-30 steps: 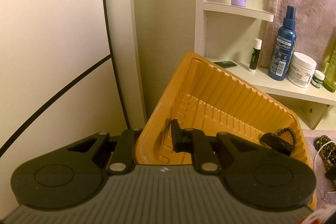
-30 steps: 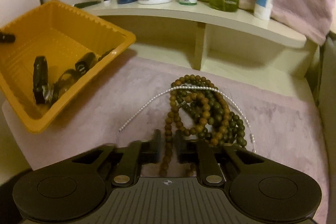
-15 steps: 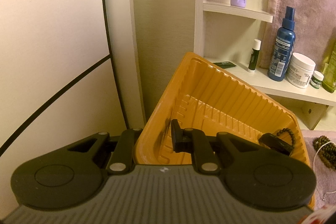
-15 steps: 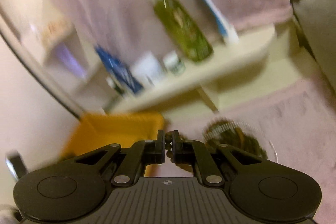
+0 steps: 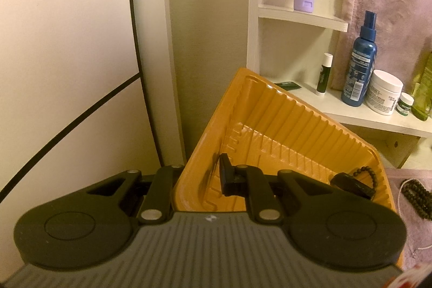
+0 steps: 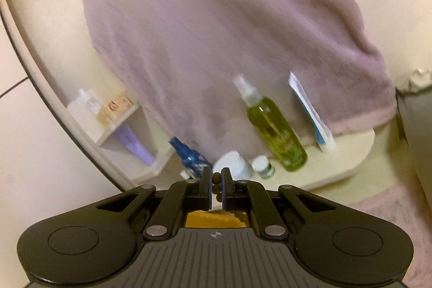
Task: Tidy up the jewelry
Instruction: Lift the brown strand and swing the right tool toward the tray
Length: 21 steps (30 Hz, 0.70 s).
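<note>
1. The left gripper point(image 5: 201, 177) is pinched on the near wall of the orange tray point(image 5: 283, 126), one finger inside and one outside, so the tray is tipped up
2. In the tray, at about 3 o'clock from the gripper, lie a black band point(image 5: 351, 184) and a small dark bead bracelet point(image 5: 368, 172), touching each other
3. More beads point(image 5: 415, 196) rest on the pink mat point(image 5: 410, 228) just past the tray's right edge, at 3 o'clock in the left view
4. The right gripper point(image 6: 215, 186) is almost fully closed on a string of brown beads point(image 6: 216, 182); the beads show in the thin gap between its fingers
5. A bit of the tray shows below that gripper at 6 o'clock
6. Ahead at 12 o'clock are a blue bottle point(image 6: 190, 157), a white jar point(image 6: 233, 165), a green bottle point(image 6: 275, 131) and a pink towel point(image 6: 216, 31); this view is blurry
</note>
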Each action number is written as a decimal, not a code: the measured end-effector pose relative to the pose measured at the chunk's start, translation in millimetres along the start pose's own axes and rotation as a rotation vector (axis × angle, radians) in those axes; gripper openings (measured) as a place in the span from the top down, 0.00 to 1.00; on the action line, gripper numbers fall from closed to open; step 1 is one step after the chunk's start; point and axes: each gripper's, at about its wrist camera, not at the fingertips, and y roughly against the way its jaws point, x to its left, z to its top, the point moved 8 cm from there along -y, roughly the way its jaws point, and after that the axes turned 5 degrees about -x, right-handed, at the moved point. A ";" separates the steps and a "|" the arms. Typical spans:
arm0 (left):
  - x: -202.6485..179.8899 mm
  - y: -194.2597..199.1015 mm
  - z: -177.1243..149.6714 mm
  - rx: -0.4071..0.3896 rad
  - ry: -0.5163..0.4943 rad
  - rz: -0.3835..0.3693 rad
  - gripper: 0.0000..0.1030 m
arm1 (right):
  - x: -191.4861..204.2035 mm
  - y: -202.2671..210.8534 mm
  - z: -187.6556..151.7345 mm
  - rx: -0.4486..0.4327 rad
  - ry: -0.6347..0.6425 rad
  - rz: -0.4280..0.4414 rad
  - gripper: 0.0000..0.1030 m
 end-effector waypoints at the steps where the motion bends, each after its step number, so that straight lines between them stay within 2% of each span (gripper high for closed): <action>1: 0.1 0.1 0.1 0.000 0.001 -0.001 0.88 | 3.3 0.2 3.2 -0.004 0.002 0.007 0.94; 11: 0.0 0.2 -0.2 -0.001 0.000 -0.001 0.88 | 41.7 -11.6 15.7 0.013 0.002 0.094 0.94; 21: -0.5 0.7 0.1 0.001 0.000 -0.004 0.88 | 93.2 -68.3 -7.2 0.092 0.021 0.207 0.94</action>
